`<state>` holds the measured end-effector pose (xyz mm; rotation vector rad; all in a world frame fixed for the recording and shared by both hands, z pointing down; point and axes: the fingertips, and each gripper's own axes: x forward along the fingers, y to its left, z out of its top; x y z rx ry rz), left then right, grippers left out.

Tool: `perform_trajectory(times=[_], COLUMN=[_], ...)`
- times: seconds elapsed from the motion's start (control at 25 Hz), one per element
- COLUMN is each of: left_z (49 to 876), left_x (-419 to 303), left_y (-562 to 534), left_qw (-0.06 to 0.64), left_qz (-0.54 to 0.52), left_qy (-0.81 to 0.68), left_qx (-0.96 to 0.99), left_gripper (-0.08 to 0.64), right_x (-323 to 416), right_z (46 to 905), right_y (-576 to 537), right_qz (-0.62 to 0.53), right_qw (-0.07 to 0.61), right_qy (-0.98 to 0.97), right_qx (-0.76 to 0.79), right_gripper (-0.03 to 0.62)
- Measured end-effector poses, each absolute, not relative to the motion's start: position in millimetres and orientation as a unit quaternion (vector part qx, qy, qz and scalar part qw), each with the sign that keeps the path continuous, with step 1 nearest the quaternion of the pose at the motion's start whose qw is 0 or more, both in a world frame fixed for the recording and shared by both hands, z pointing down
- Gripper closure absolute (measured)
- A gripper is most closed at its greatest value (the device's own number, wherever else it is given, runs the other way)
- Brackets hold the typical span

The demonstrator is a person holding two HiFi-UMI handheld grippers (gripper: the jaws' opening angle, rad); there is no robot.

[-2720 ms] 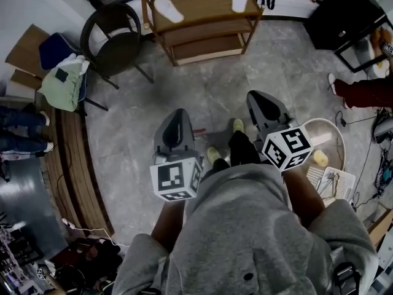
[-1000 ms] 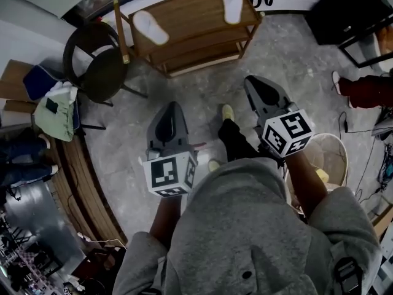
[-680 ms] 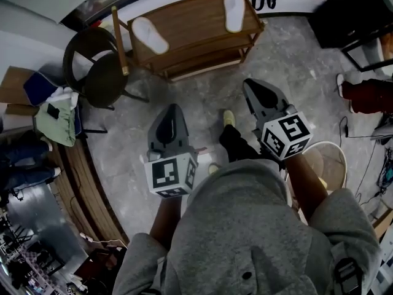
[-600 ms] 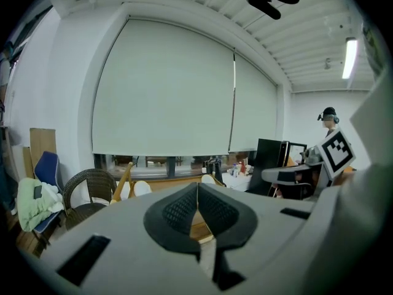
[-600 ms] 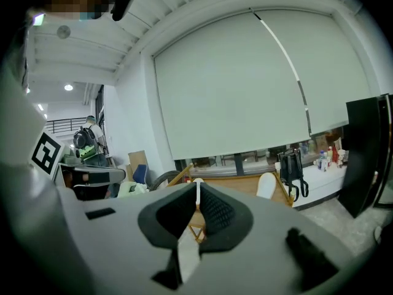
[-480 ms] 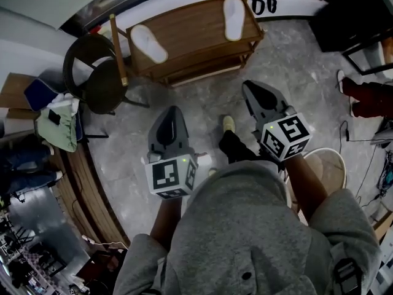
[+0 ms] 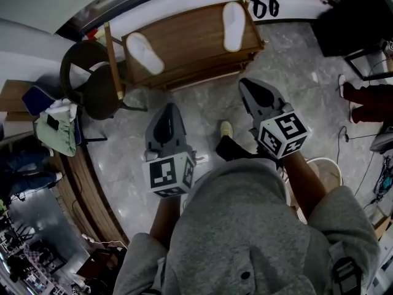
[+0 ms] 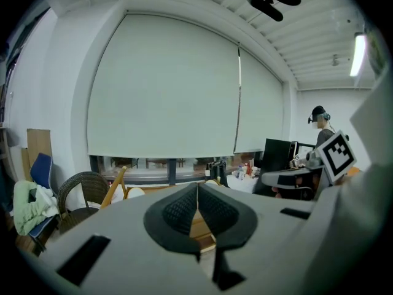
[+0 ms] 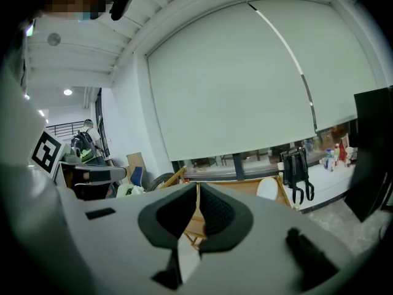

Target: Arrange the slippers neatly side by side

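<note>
Before the rack (image 7: 190,29), closed grippers (image 7: 169,108) (image 7: 247,83) abreast

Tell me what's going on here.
A person holds a gripper in each hand and faces a wooden shelf. Two white slippers lie far apart on its top: the left slipper near one end, the right slipper near the other. The left gripper and right gripper have their fingers shut on nothing, short of the shelf. Neither slipper is held.
</note>
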<state>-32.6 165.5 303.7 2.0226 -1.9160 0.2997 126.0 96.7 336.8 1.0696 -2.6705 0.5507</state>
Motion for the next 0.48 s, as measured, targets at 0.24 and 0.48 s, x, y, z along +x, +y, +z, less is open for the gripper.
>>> perform_trajectory(times=[0.24,0.48], left_z=[304,300], left_x=[-36,-32], left_y=[144,122], left_qw=[0.163,0.157], left_qz=[0.114,0.114], left_qy=[-0.68,-0.687], left_qx=[0.705,0.7], left_gripper=[0.543,0.543], right_x=[123,126], right_z=[336,335], right_y=[71,48], right_qz=[0.189,0.194], right_qw=[0.105,0.099], right_qy=[-0.91,-0.912], right_qx=[0.355,0.348], right_gripper=[0.56,0.56])
